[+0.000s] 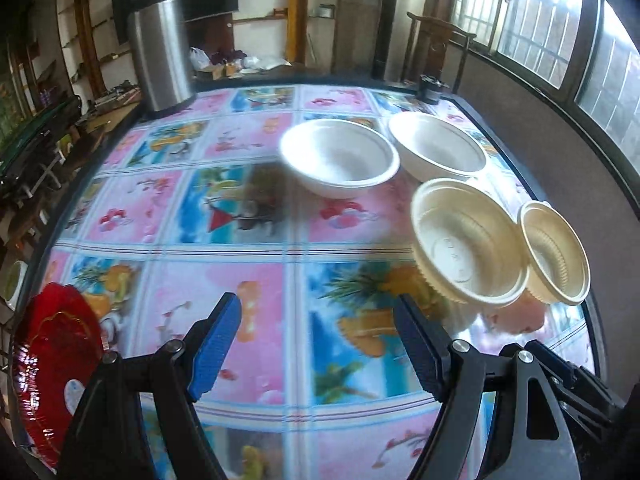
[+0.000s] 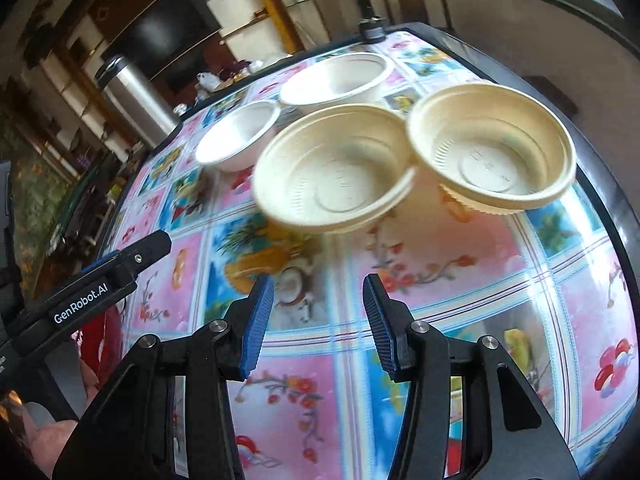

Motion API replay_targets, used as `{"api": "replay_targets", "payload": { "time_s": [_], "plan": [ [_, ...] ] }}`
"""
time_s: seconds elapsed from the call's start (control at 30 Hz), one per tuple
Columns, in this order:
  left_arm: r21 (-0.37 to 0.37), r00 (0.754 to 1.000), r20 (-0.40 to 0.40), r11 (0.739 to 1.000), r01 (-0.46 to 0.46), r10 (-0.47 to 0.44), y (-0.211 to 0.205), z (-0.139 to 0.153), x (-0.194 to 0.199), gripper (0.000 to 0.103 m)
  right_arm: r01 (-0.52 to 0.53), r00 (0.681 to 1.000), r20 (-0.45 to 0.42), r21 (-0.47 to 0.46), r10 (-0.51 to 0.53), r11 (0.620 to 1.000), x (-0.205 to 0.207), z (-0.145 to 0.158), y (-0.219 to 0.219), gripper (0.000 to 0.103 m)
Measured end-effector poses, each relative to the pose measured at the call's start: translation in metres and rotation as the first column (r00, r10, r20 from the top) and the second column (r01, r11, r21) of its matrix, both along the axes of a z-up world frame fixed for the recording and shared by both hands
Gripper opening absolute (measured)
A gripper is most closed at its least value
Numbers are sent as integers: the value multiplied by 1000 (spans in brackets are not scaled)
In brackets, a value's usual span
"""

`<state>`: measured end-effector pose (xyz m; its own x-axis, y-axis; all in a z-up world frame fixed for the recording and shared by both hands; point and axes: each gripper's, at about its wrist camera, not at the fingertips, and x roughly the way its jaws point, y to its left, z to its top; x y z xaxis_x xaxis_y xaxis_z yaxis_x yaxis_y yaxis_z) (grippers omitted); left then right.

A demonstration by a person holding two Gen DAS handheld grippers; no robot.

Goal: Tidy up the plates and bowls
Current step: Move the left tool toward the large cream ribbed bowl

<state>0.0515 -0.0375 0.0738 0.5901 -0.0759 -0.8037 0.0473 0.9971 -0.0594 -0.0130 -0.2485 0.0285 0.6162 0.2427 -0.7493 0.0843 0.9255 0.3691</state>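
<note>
Both the left claw (image 1: 316, 320) and the right claw (image 2: 318, 304) stand open and empty above the bench (image 1: 240, 248), where the ribbed cream bowls (image 2: 336, 178) look light, thin and flexible, probably best pinched at the rim.

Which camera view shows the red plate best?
The left wrist view: the red plate lies at the table's left edge, most of its rim and pattern visible beside the left gripper's frame. The right wrist view shows only a red sliver behind that gripper's body.
</note>
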Motion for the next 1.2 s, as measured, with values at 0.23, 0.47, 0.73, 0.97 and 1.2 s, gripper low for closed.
{"api": "replay_targets", "payload": {
  "time_s": [0.23,0.47,0.73,0.97,1.2],
  "plan": [
    [9,999,-30,1000,24,-24,-24,-3,25,79,45,999,-29,77,-42,996,15,-10,-19,46],
    [6,997,-61,999,36,-36,-40,-8,44,79,81,996,-28,93,-79,992,32,-8,-32,46],
    [31,995,-83,998,49,-46,-53,-20,56,79,100,994,-40,65,-97,993,49,-9,-37,46],
    [37,993,-103,998,59,-55,-62,-29,64,79,112,993,-48,58,-109,992,59,-13,-43,46],
    [48,992,-110,996,69,-63,-70,-31,73,79,116,992,-60,42,-113,992,74,-16,-51,46]
  ]
}}
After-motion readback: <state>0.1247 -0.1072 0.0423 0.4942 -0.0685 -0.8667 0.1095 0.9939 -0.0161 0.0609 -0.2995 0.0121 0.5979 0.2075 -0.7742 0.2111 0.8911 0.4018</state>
